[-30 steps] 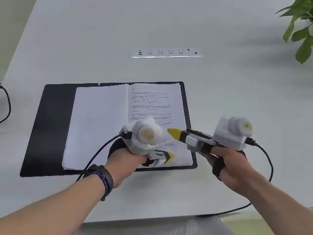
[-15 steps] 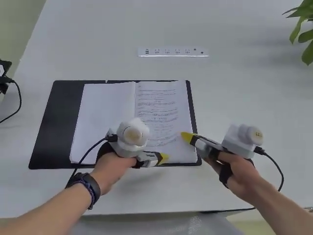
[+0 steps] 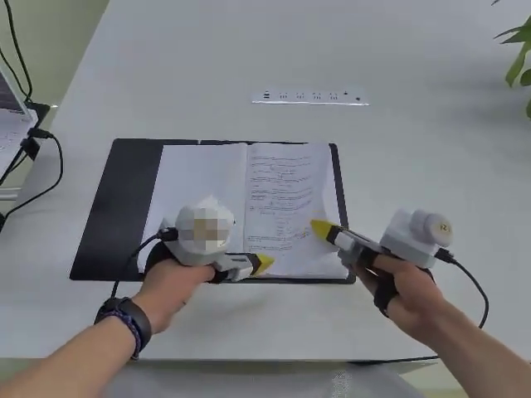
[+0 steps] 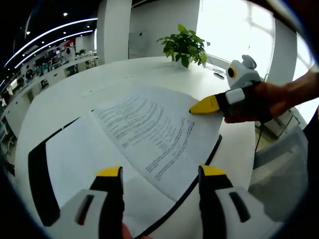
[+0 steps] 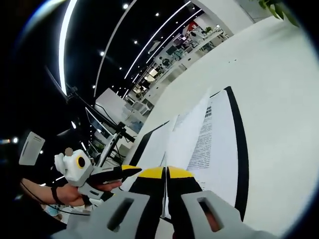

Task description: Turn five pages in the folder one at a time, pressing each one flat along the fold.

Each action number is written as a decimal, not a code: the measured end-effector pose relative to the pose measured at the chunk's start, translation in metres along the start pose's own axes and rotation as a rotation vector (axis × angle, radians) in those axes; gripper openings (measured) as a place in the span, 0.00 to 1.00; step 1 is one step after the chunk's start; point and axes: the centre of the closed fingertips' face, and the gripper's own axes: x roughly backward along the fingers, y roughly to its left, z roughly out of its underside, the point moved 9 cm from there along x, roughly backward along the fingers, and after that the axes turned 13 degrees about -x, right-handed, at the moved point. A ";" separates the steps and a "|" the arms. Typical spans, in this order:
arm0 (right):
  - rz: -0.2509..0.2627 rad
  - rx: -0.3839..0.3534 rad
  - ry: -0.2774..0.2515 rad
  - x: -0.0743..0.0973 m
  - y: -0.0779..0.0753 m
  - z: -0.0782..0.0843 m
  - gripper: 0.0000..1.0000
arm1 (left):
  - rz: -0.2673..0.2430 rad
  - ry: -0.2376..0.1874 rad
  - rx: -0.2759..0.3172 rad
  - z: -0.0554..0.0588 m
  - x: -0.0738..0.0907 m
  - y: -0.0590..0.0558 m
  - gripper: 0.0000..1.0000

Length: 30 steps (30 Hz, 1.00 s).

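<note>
A white counter (image 3: 431, 149) carries a pale power strip (image 3: 310, 97) lying flat near its far side. Green plant leaves (image 3: 521, 58) show at the right edge. Black cables (image 3: 33, 133) trail off the left edge, beside what may be a laptop (image 3: 8, 116).

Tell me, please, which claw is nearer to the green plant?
Right. The right claw pinches the right edge of the printed page, on the side toward the plant. The left claw, open, sits near the bottom edge of the folder, farther away.

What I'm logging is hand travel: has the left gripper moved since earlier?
Yes: the left gripper slid left along the folder, toward its fold.
</note>
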 end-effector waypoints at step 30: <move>-0.081 0.057 0.054 -0.050 0.058 0.031 0.00 | -0.138 -0.039 0.061 0.035 0.081 0.033 0.63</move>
